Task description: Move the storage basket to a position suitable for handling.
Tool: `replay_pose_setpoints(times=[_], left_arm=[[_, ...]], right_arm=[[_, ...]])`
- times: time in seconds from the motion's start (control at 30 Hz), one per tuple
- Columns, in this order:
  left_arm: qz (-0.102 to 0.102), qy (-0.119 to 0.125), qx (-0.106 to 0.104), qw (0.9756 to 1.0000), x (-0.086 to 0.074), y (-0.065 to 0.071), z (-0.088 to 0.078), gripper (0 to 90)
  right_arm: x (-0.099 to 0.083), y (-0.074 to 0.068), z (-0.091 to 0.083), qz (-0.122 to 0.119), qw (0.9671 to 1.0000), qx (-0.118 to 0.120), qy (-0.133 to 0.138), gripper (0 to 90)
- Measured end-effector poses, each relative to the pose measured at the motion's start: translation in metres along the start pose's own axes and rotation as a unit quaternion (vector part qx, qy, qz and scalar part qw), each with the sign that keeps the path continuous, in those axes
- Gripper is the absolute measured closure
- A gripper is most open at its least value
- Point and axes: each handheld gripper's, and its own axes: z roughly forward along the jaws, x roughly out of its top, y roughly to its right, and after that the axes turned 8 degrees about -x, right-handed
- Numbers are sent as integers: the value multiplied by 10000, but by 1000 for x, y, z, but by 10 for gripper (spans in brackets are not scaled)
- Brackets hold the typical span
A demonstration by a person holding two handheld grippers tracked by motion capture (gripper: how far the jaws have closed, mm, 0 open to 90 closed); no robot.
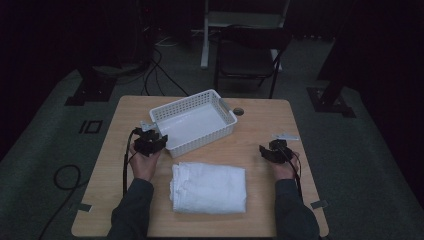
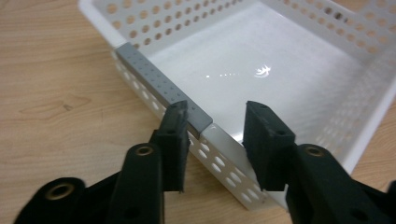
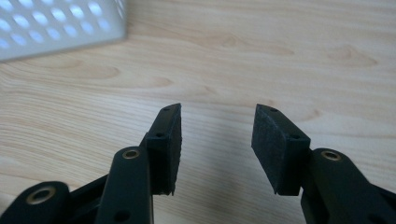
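Both grippers idle, jaws apart.
My left gripper (image 2: 215,126) straddles the basket (image 2: 289,70) rim (grey strip (image 2: 159,84)); right gripper (image 3: 217,126) over bare table (image 3: 280,60); towel (image 1: 209,187) between.

Light: dim, with the far side of the room almost black.
Floor (image 1: 45,150): grey-green carpet, with black cables (image 1: 160,70) trailing across it.
Table (image 1: 260,135): pale wood grain, rounded corners.
Chair (image 1: 247,55): dark folding seat just beyond the table.
Stand (image 1: 240,20): white frame behind the chair.
Brackets (image 1: 92,85): black bases at either side.
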Motion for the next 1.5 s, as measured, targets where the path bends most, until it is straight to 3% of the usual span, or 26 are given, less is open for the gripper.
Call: replay_pose_setpoints(times=[0.27, 0.4, 0.5, 0.53, 0.7, 0.97, 1.2, 1.27, 1.37, 1.5], left_arm=[[50, 14, -143, 9999, 7, -1, 7, 703], [28, 85, -314, 9995, 8, -4, 10, 714], [89, 57, -335, 9994, 10, -4, 12, 722], [213, 10, -331, 9992, 12, -1, 14, 724], [482, -29, -406, 9980, 15, 9, 17, 741], [598, -115, -377, 9974, 16, 14, 17, 739], [600, -73, -357, 9975, 16, 15, 18, 739], [588, -63, -361, 9976, 16, 15, 19, 739], [589, -37, -357, 9976, 16, 14, 20, 739], [551, -1, -321, 9980, 17, 13, 22, 740]], right_arm=[[9, -10, -12, -72, 9996, 121, 248, 545], [15, -21, -19, -273, 9989, 58, 380, 541], [20, -29, -23, -344, 9981, 123, 492, 538], [21, -32, -24, -356, 9979, 133, 531, 537], [25, -35, -24, -306, 9974, 195, 626, 546], [43, -31, -19, -136, 9965, 189, 801, 573], [64, -30, 15, 35, 9988, 325, 364, 572], [66, -30, 22, 127, 9987, 428, 248, 617], [64, -33, 25, 67, 9982, 574, 127, 711], [59, -37, 18, 81, 9986, 513, 104, 707]])
